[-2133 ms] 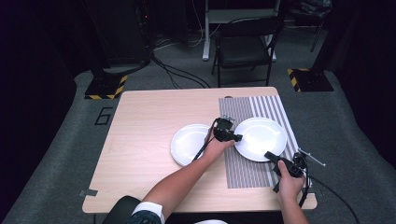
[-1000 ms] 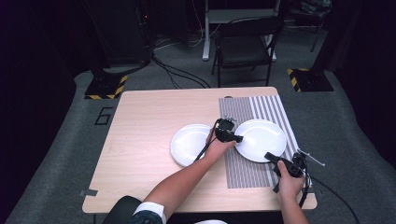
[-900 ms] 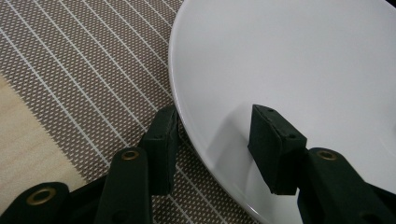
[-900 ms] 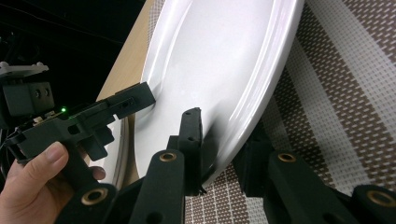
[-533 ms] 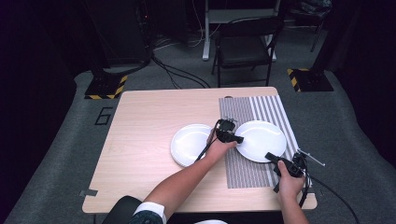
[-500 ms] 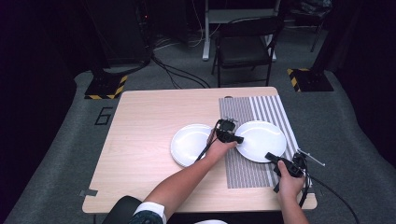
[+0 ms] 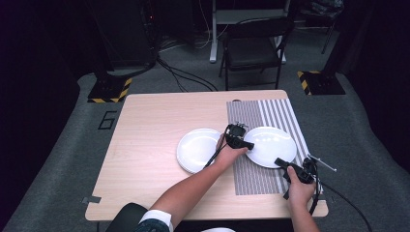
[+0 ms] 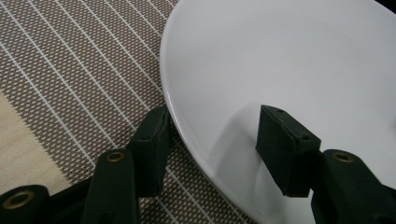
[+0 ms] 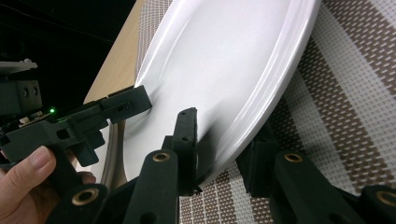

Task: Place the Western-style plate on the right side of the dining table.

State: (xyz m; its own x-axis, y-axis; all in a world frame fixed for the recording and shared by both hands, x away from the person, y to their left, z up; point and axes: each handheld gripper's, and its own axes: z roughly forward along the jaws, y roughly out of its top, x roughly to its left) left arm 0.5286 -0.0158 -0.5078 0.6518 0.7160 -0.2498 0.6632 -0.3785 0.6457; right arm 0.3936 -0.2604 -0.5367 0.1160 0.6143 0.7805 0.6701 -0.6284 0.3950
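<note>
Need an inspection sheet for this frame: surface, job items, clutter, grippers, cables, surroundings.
Surface: wooden table, striped mat on its right part.
Job items: right plate on the mat; left plate on bare wood, apart from it.
Clutter: nothing seen.
Grippers: left gripper open, jaws astride the right plate's rim; right gripper astride the rim at the near side, whether it pinches cannot be told.
Cables: one trails from each gripper; more cables on the floor beyond the table.
Surroundings: folding chair, grey carpet, hazard-striped stand bases.
</note>
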